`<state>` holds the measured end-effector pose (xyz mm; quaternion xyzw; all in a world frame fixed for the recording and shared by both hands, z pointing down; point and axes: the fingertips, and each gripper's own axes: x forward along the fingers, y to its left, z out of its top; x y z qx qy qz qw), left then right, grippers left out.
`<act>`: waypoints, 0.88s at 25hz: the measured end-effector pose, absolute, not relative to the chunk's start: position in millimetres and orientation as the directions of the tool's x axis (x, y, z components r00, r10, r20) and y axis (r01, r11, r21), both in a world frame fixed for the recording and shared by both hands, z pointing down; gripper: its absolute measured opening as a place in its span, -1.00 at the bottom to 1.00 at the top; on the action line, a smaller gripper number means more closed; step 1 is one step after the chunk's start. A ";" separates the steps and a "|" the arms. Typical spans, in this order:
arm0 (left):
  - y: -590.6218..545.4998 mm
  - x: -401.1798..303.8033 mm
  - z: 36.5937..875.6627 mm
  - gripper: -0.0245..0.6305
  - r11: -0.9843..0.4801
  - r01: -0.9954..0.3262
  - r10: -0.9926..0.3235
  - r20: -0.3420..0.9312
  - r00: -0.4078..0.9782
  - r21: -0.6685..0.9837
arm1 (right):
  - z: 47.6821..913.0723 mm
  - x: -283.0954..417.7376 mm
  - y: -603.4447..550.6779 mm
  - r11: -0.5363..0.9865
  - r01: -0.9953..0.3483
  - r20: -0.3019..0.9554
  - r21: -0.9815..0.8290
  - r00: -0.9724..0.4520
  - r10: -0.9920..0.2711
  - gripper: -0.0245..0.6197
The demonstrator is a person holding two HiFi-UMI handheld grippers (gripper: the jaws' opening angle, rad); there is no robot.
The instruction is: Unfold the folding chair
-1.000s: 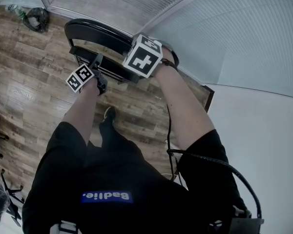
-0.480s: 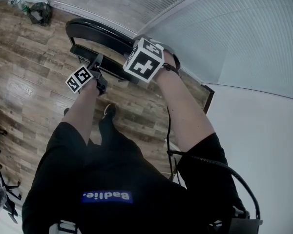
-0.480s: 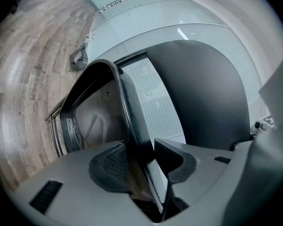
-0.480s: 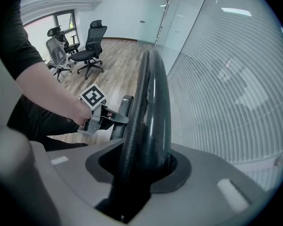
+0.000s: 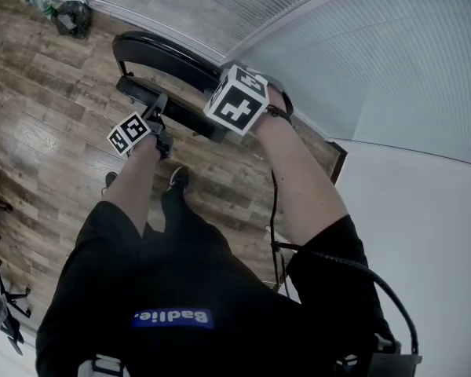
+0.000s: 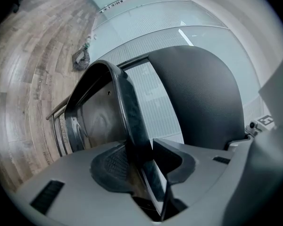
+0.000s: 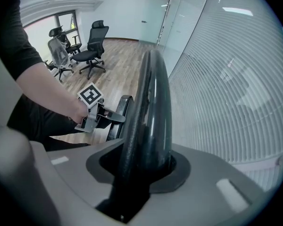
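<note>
Wood floor (image 5: pixel 39 108) runs to a glass wall (image 5: pixel 196 2). Your left tool (image 6: pixel 148 149), its jaws just closed further, pinches a thin black edge of the folding chair (image 5: pixel 153 53). Your right tool (image 7: pixel 144 168) is clamped on its thicker rim, beside that wall.

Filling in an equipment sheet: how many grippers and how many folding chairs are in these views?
Folding chair: 1
Grippers: 2 (left gripper, fingers just closed further onto the chair's frame; right gripper, clamped on the chair)
Total: 3
</note>
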<state>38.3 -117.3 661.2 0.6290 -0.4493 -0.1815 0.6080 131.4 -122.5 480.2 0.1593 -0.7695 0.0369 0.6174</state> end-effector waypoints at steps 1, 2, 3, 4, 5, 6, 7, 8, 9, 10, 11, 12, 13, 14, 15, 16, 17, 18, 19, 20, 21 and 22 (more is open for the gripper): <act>-114.2 36.5 661.1 -0.48 0.139 -0.346 -0.785 0.317 0.533 0.928 | 480.0 131.1 -122.2 0.948 -0.289 0.963 0.135 -0.188 -0.195 -0.52; -111.3 34.8 661.1 -0.48 0.137 -0.349 -0.783 0.317 0.535 0.927 | 480.1 130.6 -121.9 0.949 -0.288 0.963 0.130 -0.190 -0.189 -0.53; -108.7 33.3 661.5 -0.49 0.136 -0.351 -0.782 0.318 0.537 0.926 | 480.3 130.1 -121.5 0.950 -0.287 0.964 0.125 -0.192 -0.185 -0.53; -106.3 32.0 662.1 -0.49 0.135 -0.354 -0.780 0.320 0.537 0.925 | 480.8 129.8 -121.2 0.950 -0.287 0.964 0.121 -0.193 -0.181 -0.53; -104.2 31.0 662.7 -0.49 0.135 -0.358 -0.780 0.322 0.537 0.924 | 481.3 129.8 -121.2 0.951 -0.287 0.964 0.118 -0.195 -0.179 -0.53; -102.2 30.1 663.1 -0.49 0.135 -0.360 -0.779 0.323 0.537 0.923 | 481.7 130.1 -121.5 0.951 -0.287 0.965 0.116 -0.196 -0.177 -0.53; -99.8 29.0 663.3 -0.49 0.135 -0.360 -0.780 0.324 0.536 0.923 | 481.9 130.4 -122.2 0.951 -0.288 0.965 0.114 -0.196 -0.175 -0.53; -96.7 27.5 663.6 -0.50 0.136 -0.360 -0.780 0.324 0.536 0.923 | 482.2 130.7 -123.1 0.951 -0.289 0.965 0.111 -0.198 -0.172 -0.53; -92.8 25.6 664.3 -0.50 0.136 -0.360 -0.779 0.324 0.537 0.923 | 482.7 131.0 -124.2 0.951 -0.290 0.965 0.106 -0.200 -0.168 -0.53; -88.3 23.6 665.4 -0.50 0.136 -0.359 -0.777 0.324 0.539 0.923 | 483.5 131.5 -125.3 0.952 -0.291 0.966 0.100 -0.202 -0.163 -0.53; -83.6 21.7 667.1 -0.51 0.137 -0.357 -0.775 0.324 0.542 0.924 | 484.7 132.4 -126.3 0.952 -0.293 0.966 0.091 -0.204 -0.156 -0.53; -78.9 19.8 668.8 -0.51 0.138 -0.353 -0.774 0.323 0.545 0.925 | 485.8 133.3 -126.9 0.952 -0.295 0.967 0.083 -0.207 -0.148 -0.53; -74.2 17.9 670.4 -0.51 0.139 -0.347 -0.772 0.321 0.549 0.928 | 486.7 133.8 -126.9 0.951 -0.299 0.968 0.075 -0.209 -0.142 -0.53; -69.6 15.7 671.8 -0.51 0.139 -0.341 -0.770 0.318 0.553 0.930 | 487.4 133.6 -126.5 0.951 -0.303 0.968 0.068 -0.211 -0.136 -0.53; -65.6 13.3 673.3 -0.51 0.138 -0.335 -0.769 0.314 0.557 0.932 | 488.2 132.8 -126.2 0.950 -0.306 0.968 0.063 -0.213 -0.133 -0.53; -62.3 11.0 674.8 -0.51 0.136 -0.331 -0.767 0.311 0.561 0.934 | 489.1 131.9 -126.6 0.950 -0.307 0.968 0.060 -0.216 -0.131 -0.53; -59.3 8.8 676.5 -0.51 0.136 -0.326 -0.764 0.309 0.566 0.935 | 490.2 131.1 -127.3 0.950 -0.308 0.967 0.060 -0.217 -0.131 -0.53; -56.2 6.7 678.3 -0.51 0.137 -0.322 -0.761 0.308 0.571 0.937 | 491.3 130.8 -127.7 0.949 -0.309 0.968 0.059 -0.216 -0.131 -0.53; -52.5 4.3 680.3 -0.51 0.140 -0.317 -0.758 0.308 0.575 0.938 | 492.4 130.4 -127.5 0.949 -0.311 0.968 0.058 -0.215 -0.129 -0.53; -48.2 1.8 682.7 -0.50 0.146 -0.312 -0.755 0.309 0.579 0.939 | 493.6 130.0 -127.1 0.948 -0.314 0.968 0.055 -0.214 -0.128 -0.53; -43.6 -0.7 685.2 -0.50 0.153 -0.305 -0.752 0.311 0.581 0.940 | 494.8 129.7 -126.9 0.947 -0.317 0.969 0.053 -0.213 -0.126 -0.53; -39.1 -3.0 687.8 -0.50 0.161 -0.298 -0.750 0.313 0.582 0.941 | 496.0 129.4 -126.9 0.946 -0.320 0.969 0.050 -0.213 -0.123 -0.53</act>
